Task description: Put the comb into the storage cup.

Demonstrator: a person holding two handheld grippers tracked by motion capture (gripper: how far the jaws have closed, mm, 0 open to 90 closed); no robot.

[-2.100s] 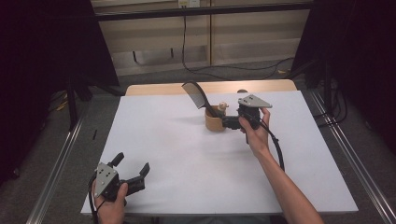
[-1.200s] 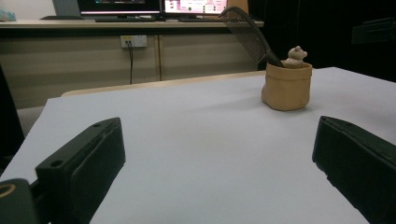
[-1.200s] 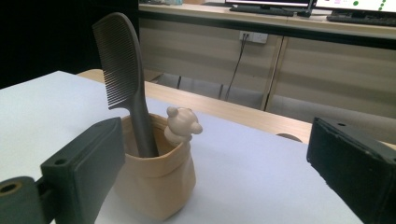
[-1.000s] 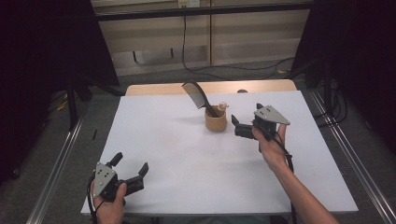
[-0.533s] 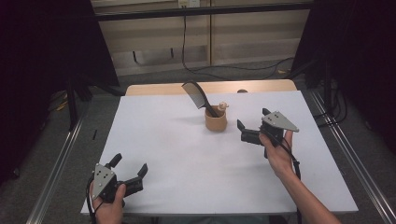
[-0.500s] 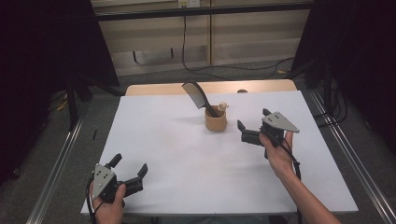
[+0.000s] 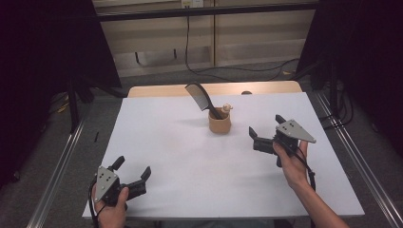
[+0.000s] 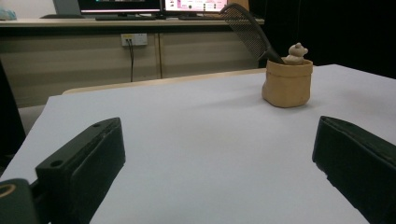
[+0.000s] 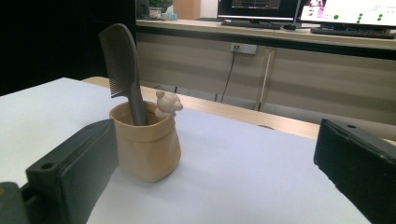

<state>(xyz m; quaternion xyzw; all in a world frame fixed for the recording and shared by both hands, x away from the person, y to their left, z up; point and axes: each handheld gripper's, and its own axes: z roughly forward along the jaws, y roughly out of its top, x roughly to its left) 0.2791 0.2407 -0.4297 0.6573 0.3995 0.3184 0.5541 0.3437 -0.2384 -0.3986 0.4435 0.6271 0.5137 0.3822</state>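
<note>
— Fingers first: how do they stand on each side?
— Both pairs are spread wide with nothing between them. On the left gripper [image 7: 133,175] the fingers [image 8: 84,161] frame bare white table [image 7: 166,142] in the left gripper view. On the right gripper [image 7: 260,137] the fingers [image 9: 74,172] are just as far apart in the right gripper view, and they grip nothing.

— Where are the two grippers?
— From the high view, the left one sits low at the near left corner of the table, held in the left hand [image 7: 111,209]. The right one is held above the right half of the table by the right hand [image 7: 292,164], its fingers aimed leftward toward the cup.

— Which cup?
— A small tan cup [image 7: 220,124], soft-looking like a folded pouch, standing upright toward the far middle of the table. A dark comb [image 7: 199,95] stands in it, handle down, toothed end leaning up and to the left. A little tan bear figure [image 7: 226,108] sits at the cup's rim beside the comb.

— Is the right gripper touching the cup?
— No. It is near but apart; white table shows between them. In the right gripper view the cup stands just beyond the left finger.

— And the left gripper?
— Well apart from it.
</note>
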